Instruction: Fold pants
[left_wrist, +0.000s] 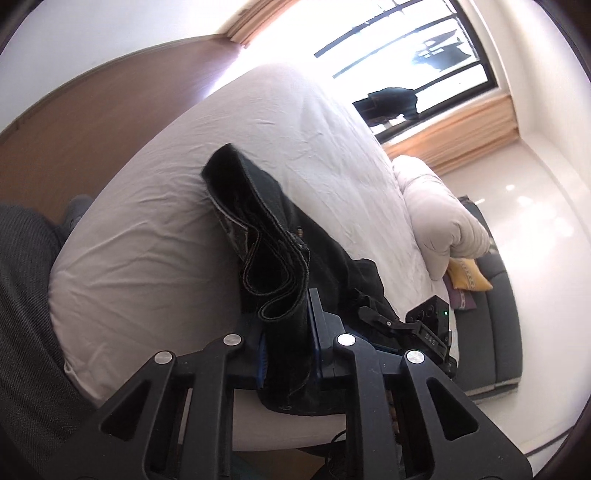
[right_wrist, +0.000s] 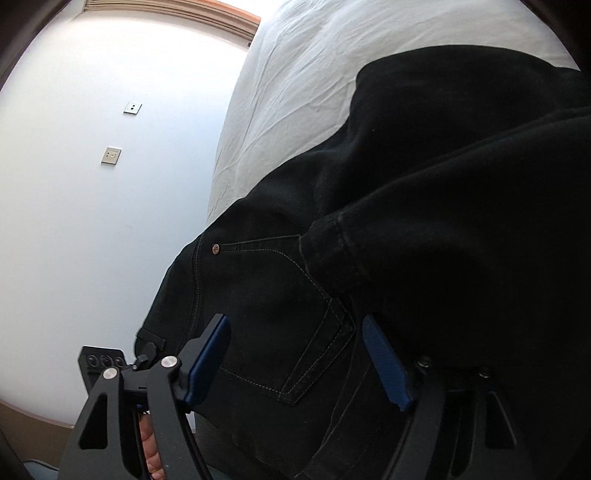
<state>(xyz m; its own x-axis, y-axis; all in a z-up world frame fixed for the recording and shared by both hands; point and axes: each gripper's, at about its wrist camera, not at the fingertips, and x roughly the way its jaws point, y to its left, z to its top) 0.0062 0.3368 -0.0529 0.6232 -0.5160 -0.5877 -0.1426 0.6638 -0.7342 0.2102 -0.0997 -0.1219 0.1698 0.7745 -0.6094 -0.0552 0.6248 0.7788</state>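
Black jeans (left_wrist: 273, 229) lie on the white bed (left_wrist: 155, 229). My left gripper (left_wrist: 286, 332) is shut on a bunched fold of the jeans, the waistband and leg hems, which stick up between its blue pads. In the right wrist view the jeans (right_wrist: 424, 192) fill most of the frame, with a back pocket (right_wrist: 295, 325) and a rivet showing. My right gripper (right_wrist: 295, 354) is open, its blue pads (right_wrist: 386, 369) spread either side of the pocket, just above the cloth. The other gripper shows in the left wrist view (left_wrist: 428, 328), beside the jeans.
A rolled white duvet (left_wrist: 439, 218) lies at the far side of the bed, by a grey sofa (left_wrist: 491, 306) with a yellow cushion (left_wrist: 467, 273). A window (left_wrist: 413, 55) is behind. A white wall with two sockets (right_wrist: 110, 155) stands by the bed.
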